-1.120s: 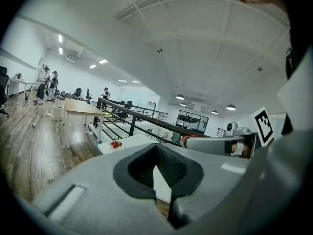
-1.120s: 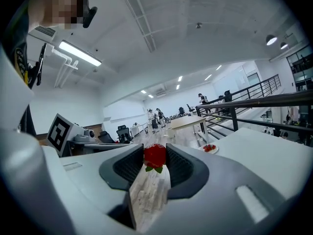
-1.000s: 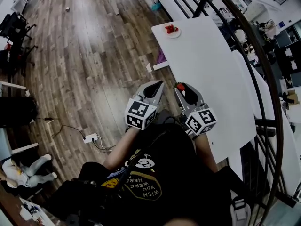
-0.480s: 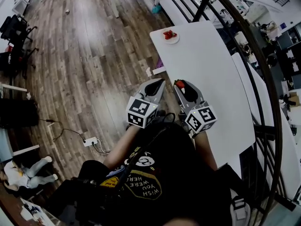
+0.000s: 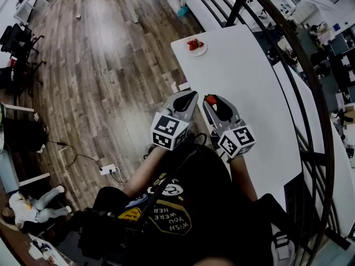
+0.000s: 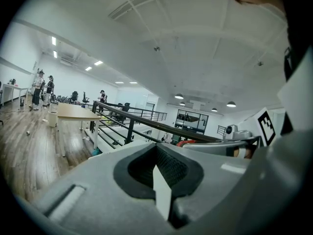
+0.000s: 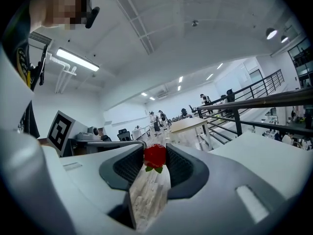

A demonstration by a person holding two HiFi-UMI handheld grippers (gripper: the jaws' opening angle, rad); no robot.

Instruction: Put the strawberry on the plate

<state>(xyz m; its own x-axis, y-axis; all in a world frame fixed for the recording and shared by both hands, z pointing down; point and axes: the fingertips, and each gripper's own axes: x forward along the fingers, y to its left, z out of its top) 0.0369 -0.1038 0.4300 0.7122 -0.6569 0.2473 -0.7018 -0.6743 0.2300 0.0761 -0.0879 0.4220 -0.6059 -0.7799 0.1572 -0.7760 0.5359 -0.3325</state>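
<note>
My right gripper (image 5: 211,100) is shut on a red strawberry (image 7: 155,156), held at the jaw tips over the near left edge of the white table (image 5: 252,87). In the head view the strawberry (image 5: 211,99) shows as a red spot at that gripper's tip. My left gripper (image 5: 187,97) is shut with nothing in it, beside the right one and off the table's left side. A small white plate (image 5: 197,49) with red strawberries (image 5: 192,44) on it sits at the table's far left corner, well ahead of both grippers.
A black metal railing (image 5: 288,49) curves along the table's right side. Wooden floor (image 5: 105,65) lies to the left, with a power strip and cable (image 5: 108,168) on it. Other desks and people stand far off (image 6: 73,112).
The view has shifted, so the table and plate now sit slightly further left and lower in the head view. Both grippers keep their pose, the strawberry still held.
</note>
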